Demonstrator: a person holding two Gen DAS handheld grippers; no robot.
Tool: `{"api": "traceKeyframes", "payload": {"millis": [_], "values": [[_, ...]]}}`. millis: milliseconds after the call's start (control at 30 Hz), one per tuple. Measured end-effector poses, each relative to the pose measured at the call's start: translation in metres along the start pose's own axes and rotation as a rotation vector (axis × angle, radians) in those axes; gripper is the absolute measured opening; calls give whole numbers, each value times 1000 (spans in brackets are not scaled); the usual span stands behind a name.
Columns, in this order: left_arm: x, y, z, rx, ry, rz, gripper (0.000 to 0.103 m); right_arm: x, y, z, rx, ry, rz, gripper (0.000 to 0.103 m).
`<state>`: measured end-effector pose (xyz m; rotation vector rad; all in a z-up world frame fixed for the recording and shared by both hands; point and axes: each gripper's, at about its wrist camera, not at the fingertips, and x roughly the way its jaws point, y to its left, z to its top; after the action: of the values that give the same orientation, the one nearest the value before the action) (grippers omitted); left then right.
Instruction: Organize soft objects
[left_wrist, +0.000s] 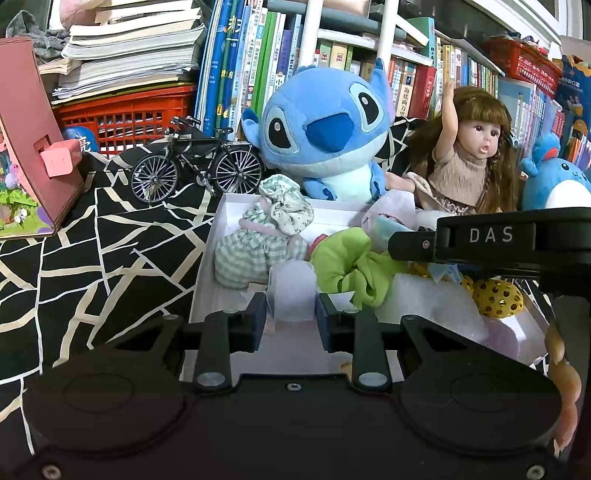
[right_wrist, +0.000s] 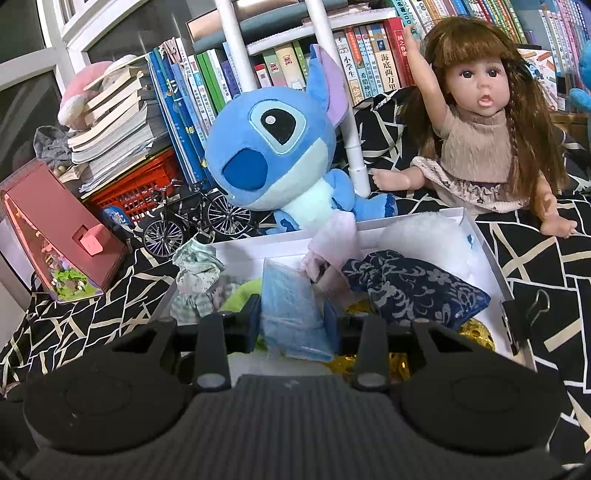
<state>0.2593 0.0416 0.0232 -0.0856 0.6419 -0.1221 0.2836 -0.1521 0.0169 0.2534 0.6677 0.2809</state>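
A white box on the patterned cloth holds several soft items. Among them are a green scrunchie, a checked cloth bundle, a floral scrunchie and a yellow mesh ball. My left gripper is shut on a pale white soft piece over the box's near end. My right gripper is shut on a light blue packet above the box. Beside it lie a navy floral pouch and white fluff. One of the right gripper's fingers reaches in from the right in the left wrist view.
Behind the box sit a blue plush and a doll. A model bicycle, a pink wooden house and a red crate stand to the left. Book rows fill the back. A binder clip lies by the box's right wall.
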Motion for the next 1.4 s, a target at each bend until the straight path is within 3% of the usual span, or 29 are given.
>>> {"api": "traceKeyframes", "payload": {"millis": [133,267,433,933,1067,1400], "values": [[0,0,0,1,1,-1,28,-2,0,-1,2,-5,2,47],[-2,1,-1,-8,2,-12,34,-6,0,-1,-5,-13,3,59],[-5,-1,-1,-9,-1,-16,39,-12,2,0,-27,-33,-3,61],[-29,-5,1,-9,-51,-31,66,-44,2,3,-76,-103,-9,77],[-37,-7,2,-4,-68,-26,79,-55,3,3,-96,-129,-11,81],[-60,-11,1,21,-98,-25,84,-85,-1,1,-135,-192,-31,88]]}}
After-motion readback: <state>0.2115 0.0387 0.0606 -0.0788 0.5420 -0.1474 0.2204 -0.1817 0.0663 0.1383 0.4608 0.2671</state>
